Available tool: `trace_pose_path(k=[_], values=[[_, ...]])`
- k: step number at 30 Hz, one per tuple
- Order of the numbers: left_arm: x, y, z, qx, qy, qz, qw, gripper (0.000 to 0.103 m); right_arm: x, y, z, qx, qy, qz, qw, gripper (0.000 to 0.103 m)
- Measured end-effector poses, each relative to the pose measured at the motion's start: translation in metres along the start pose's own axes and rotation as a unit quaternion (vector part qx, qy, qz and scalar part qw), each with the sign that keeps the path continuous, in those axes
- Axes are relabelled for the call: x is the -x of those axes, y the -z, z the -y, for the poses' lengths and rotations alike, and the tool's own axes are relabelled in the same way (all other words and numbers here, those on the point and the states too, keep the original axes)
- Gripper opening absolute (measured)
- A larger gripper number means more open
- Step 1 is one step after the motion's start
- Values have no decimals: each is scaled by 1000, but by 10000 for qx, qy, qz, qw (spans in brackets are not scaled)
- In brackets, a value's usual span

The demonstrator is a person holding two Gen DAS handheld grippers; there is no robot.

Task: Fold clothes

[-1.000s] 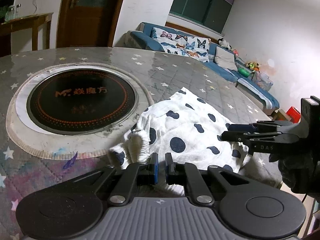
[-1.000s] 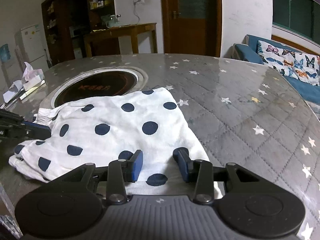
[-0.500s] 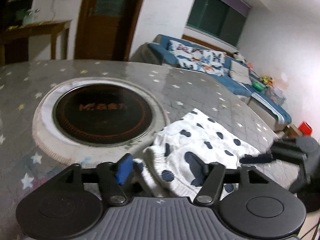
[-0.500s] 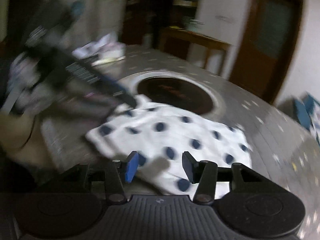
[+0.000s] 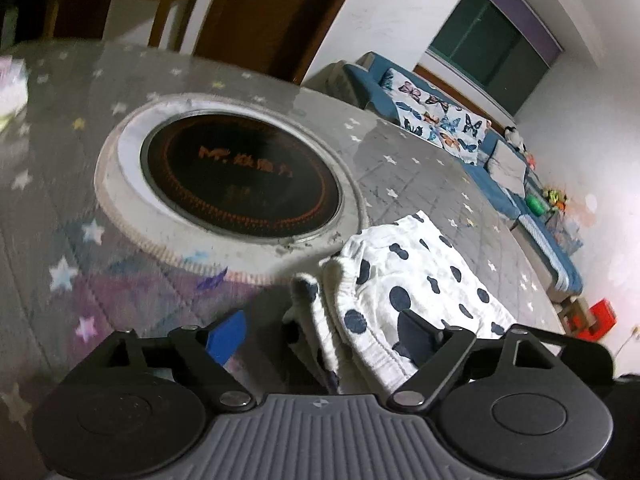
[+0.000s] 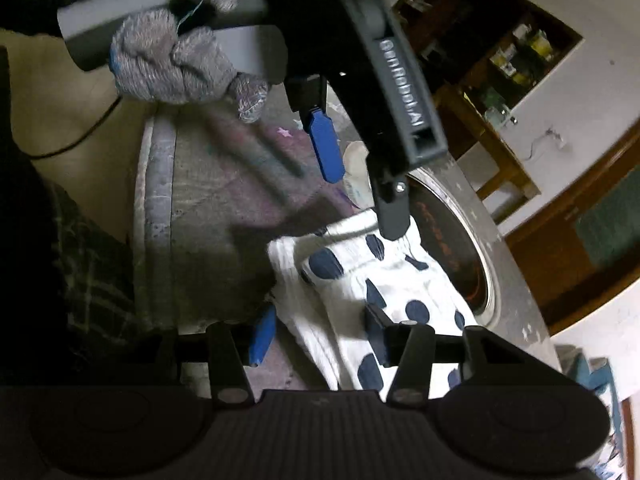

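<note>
- Your left claw [image 5: 320, 334] has its jaws spread wide, straddling the bunched, elastic-looking edge of the polka-dot garment [image 5: 416, 280]. Nothing is clamped.
- Your right claw [image 6: 318, 338] is also spread apart, its jaws either side of the same edge, seen from the other direction. It grips nothing either.
- The garment lies in a compact, layered stack on the counter [image 5: 80, 208], near its front edge and just beside the round hob [image 5: 240, 176] set into the surface. It looks already folded at least once, though whether another fold is due cannot be settled from here.
- Both claws crowd the same end of the cloth. In the right wrist view your gloved hand [image 6: 176, 60] holds the left claw right above the garment, so the two tools could knock together if either one swings.
- Several layers show at that edge. If you close on it, you may catch only the top layer and peel the stack open, or catch all of them and drag the whole bundle.
- The cloth sits close to the counter's rim, so a pull towards you could slide it off.
- The right wrist view is blurred, so judge the depth there with care.
</note>
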State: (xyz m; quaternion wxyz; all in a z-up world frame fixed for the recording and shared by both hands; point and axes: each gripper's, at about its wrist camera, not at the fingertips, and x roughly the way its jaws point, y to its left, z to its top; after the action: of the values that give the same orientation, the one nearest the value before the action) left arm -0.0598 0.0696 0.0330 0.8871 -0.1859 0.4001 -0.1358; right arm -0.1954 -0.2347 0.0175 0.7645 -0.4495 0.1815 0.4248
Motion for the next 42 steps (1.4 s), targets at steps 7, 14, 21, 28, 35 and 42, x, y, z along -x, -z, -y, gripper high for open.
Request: trace_pose_path(k=[7,14,21,28,35,42], values=[[0,3,-7,419,184,-105,9989,89,2,-4,21,-890,-38,231,9958,28],[-4,4,-11,952,478,-226,9940,93,14,0,44,-1673,-71,431,9849,24],[-22,8,-21,1995,876,-579,9742,93,20,1,53,-1985,-23,522,9787,22],[-34,9,-26,2498,1081,-713,9596,92,23,4,56,-2196,-3,638,9735,21],[-41,10,-29,2621,1063,-696,9566,69,25,10,55,-2270,-105,646,9717,19],[-49,12,-35,2682,1030,-716,9552,32,21,12,44,-2227,-283,647,9723,11]])
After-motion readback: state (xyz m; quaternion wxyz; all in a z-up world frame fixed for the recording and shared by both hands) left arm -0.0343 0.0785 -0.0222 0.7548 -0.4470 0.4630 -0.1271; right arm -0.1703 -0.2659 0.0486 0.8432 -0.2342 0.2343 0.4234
